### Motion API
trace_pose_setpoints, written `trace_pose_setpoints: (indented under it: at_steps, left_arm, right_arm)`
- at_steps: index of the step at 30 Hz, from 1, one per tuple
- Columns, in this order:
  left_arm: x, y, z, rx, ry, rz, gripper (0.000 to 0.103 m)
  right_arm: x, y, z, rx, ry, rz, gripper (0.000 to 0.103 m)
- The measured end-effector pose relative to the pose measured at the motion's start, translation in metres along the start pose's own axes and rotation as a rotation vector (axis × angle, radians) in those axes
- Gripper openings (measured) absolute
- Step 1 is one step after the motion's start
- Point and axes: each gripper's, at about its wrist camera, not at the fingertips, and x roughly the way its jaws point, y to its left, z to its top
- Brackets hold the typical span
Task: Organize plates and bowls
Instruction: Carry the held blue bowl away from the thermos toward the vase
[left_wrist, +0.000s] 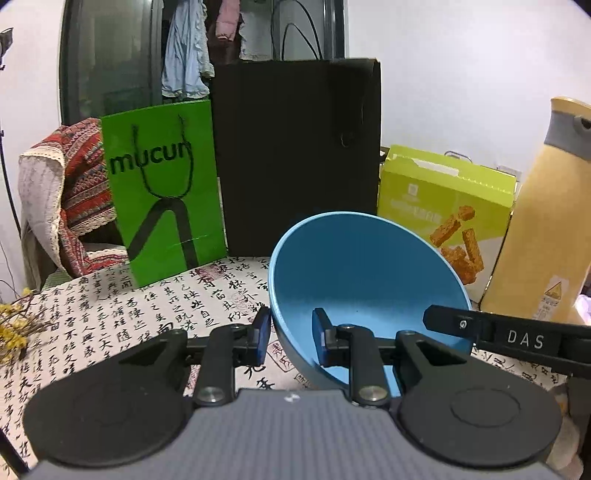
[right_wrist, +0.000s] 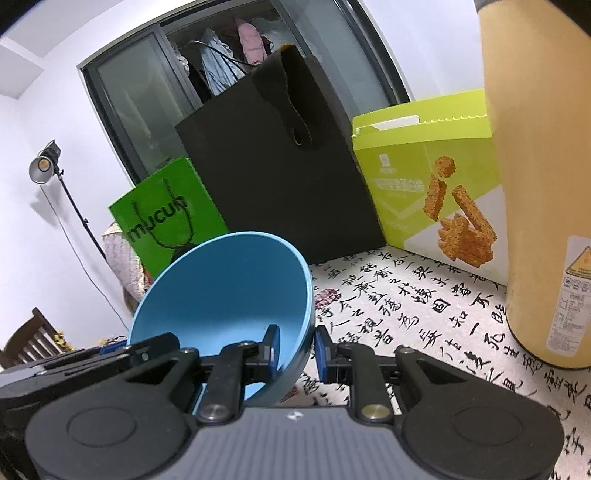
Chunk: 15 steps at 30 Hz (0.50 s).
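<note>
A blue bowl hangs tilted above the calligraphy tablecloth, held by both grippers at opposite sides of its rim. My left gripper is shut on the bowl's left rim, one blue pad outside the wall and one inside. In the right wrist view the same blue bowl fills the lower left, and my right gripper is shut on its right rim in the same way. The right gripper's black arm shows at the bowl's far side in the left wrist view. No plates are visible.
At the back of the table stand a green paper bag, a tall black bag and a yellow-green snack box. A tall tan bottle stands close on the right. A cloth-draped chair sits beyond the left edge.
</note>
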Motion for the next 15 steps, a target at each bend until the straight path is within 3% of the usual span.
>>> trace_pose_setpoints:
  at_steps: [15]
  left_arm:
    - [-0.060, -0.005, -0.012, -0.017, -0.036, 0.020, 0.024]
  right_arm:
    - [-0.058, 0.020, -0.014, -0.002, -0.013, 0.022, 0.020]
